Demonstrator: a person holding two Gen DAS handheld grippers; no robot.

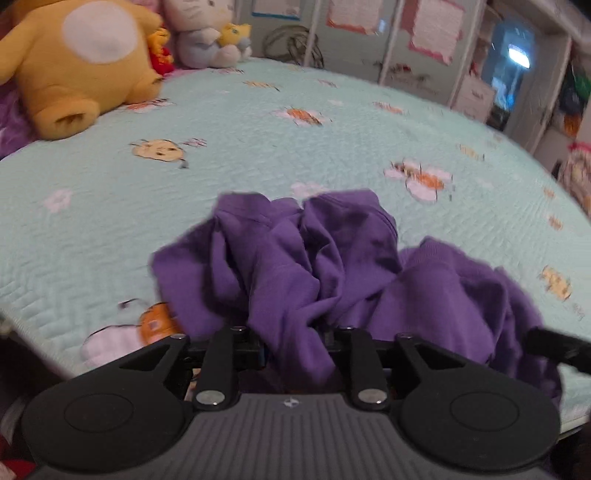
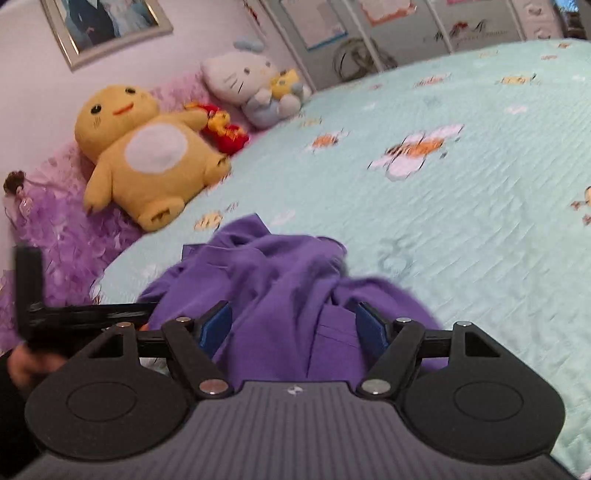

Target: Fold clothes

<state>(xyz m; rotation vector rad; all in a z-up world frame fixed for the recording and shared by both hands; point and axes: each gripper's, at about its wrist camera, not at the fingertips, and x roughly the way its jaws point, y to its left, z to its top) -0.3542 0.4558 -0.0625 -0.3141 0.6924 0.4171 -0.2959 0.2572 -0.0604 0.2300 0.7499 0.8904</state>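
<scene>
Two grippers: both low over one crumpled garment at the near edge of a bed.
Garment: purple top (image 1: 325, 266), bunched in deep folds, not laid flat; lies on the bedspread close to the bed's near edge, well apart from the toys.
Left gripper (image 1: 295, 339): jaws pulled in narrow, purple cloth pinched between them; a fold runs up out of the grip and hangs down over the gripper body. Pads hidden by the fabric.
Right gripper (image 2: 293, 325): jaws stand wide, blue pads (image 2: 218, 325) visible on both sides; cloth heaped in the gap but the pads do not press it, so not gripping.
Cross view: black bar of the other gripper shows at the left edge of the right wrist view and at the right edge of the left wrist view; the two sit just beside each other.
Bed: pale mint quilted bedspread (image 2: 461, 229) with bee and flower prints.
Toys: yellow plush (image 2: 147, 155) on its back at the head of the bed, white cat plush (image 2: 255, 85) beyond it, small red plush (image 2: 229, 133) between them.
Head end: purple ruffled cover (image 2: 62, 229) under the yellow plush.
Wall: framed picture (image 2: 107, 26) above the toys.
Image quality: both views motion-blurred, fine detail soft.
</scene>
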